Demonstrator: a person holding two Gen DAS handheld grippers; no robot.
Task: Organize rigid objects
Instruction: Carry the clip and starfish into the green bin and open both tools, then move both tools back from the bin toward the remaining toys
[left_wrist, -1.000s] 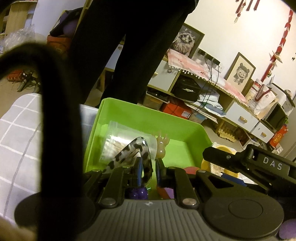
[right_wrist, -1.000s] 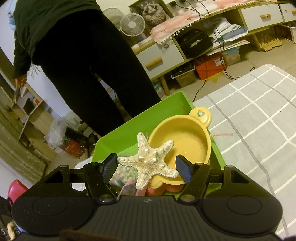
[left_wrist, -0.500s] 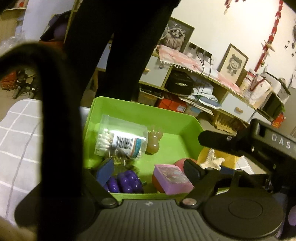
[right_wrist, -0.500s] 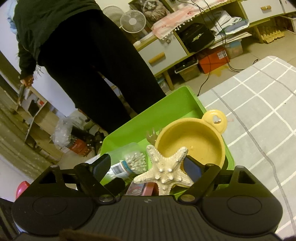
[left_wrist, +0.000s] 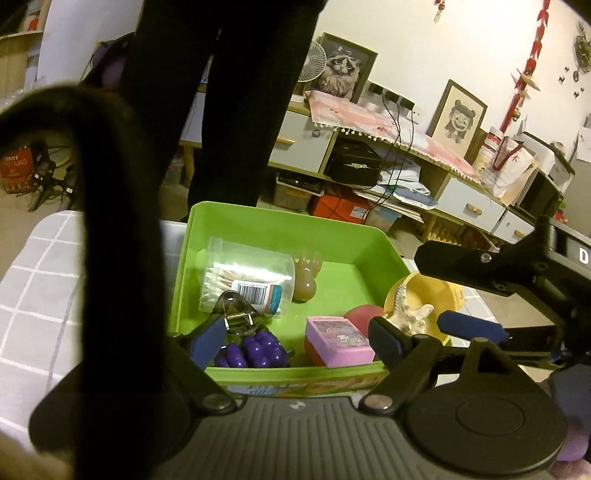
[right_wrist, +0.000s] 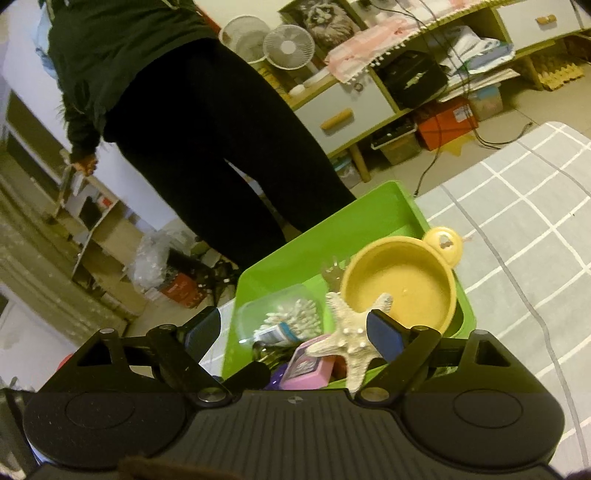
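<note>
— Grey cloth with white squares (right_wrist: 517, 236) is covering the surface, and a green bin (left_wrist: 280, 229) is sitting on it. Behind it, someone in black trousers (right_wrist: 207, 147) is standing near a long low cabinet (left_wrist: 461, 192). What is lying in the bin?

— A clear tub of cotton buds (left_wrist: 247, 280) is lying on its side. A hair clip (left_wrist: 236, 314) is resting just in front of it, and purple toy grapes (left_wrist: 258, 350) are sitting at the near wall. A pink box (left_wrist: 338, 341) is lying beside the grapes. A yellow bowl (right_wrist: 402, 284) is sitting at the right end, and a white starfish (right_wrist: 351, 336) is leaning on its rim and on the pink box.

— Is the left gripper (left_wrist: 295, 338) holding anything?

— No. Its jaws have just been opening and are standing wide apart. The clip and the grapes are lying down in the bin beside its left finger (left_wrist: 208, 338), and nothing is touching the pads.

— And the right gripper (right_wrist: 291, 332)?

— Its jaws have just been opening too, and are standing wide apart. The starfish is lying just beside the right finger (right_wrist: 384, 334), on the inner side. I cannot tell if it is brushing that finger, but it is far from the left one, so nothing is squeezing it.
</note>
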